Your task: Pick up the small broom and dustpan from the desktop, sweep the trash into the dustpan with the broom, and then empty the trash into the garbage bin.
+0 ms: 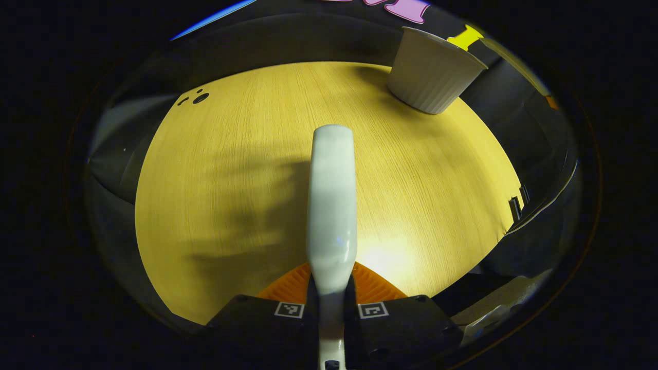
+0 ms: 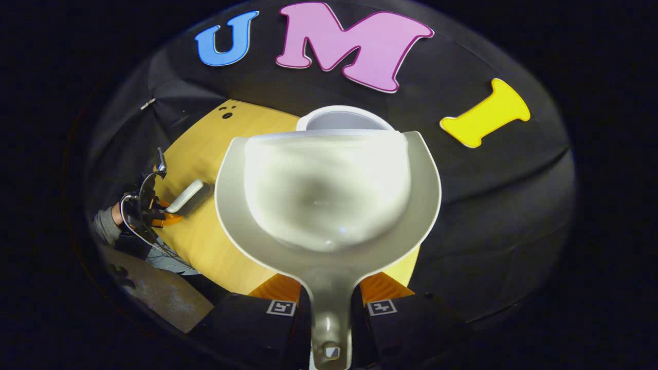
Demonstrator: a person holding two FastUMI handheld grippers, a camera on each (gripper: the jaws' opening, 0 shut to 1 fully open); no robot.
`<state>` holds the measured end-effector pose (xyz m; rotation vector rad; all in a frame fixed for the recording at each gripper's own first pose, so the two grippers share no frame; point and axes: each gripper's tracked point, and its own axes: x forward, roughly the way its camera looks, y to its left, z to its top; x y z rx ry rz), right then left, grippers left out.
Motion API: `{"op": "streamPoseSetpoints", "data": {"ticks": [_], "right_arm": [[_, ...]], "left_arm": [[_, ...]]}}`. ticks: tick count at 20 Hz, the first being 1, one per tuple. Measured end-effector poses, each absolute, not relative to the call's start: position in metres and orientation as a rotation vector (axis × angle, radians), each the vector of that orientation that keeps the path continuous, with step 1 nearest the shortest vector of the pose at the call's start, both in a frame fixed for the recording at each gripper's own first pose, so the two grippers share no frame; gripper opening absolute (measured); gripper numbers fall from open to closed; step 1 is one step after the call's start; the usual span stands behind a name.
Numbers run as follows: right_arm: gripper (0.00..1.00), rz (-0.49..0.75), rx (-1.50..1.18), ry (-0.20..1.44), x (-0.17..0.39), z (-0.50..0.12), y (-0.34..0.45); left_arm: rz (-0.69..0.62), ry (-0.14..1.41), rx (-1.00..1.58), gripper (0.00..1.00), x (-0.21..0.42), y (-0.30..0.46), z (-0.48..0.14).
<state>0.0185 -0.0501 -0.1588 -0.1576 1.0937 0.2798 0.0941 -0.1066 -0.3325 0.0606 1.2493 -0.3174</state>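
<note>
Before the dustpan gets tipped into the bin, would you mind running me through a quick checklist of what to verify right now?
1. Right gripper shut on the dustpan handle: ok, both fingers flank the handle closely.
2. Dustpan over the garbage bin: ok as far as seen; the bin's rim shows just beyond the pan's front edge.
3. Trash in the pan: cannot tell; the scoop looks bare, no bits visible.
4. Left gripper shut on the broom: ok, the handle runs between its fingers.
5. Broom clear of the bin: ok; it is held over the desktop, well to the side of the bin.
6. Trash left on the desktop: ok, none visible.
</note>
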Motion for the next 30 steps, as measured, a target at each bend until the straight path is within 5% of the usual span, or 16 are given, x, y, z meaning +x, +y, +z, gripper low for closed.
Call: {"op": "streamPoseSetpoints", "data": {"ticks": [11, 30], "right_arm": [[0.35, 0.331, 0.061, 1.297, -0.087, -0.289, 0.054], [0.36, 0.216, 0.061, 1.353, -0.111, -0.415, 0.097]], "left_arm": [[-0.290, 1.271, 0.082, 0.24, 0.092, -0.106, -0.335], [-0.270, 1.289, 0.193, 0.27, 0.095, -0.101, -0.336]]}}
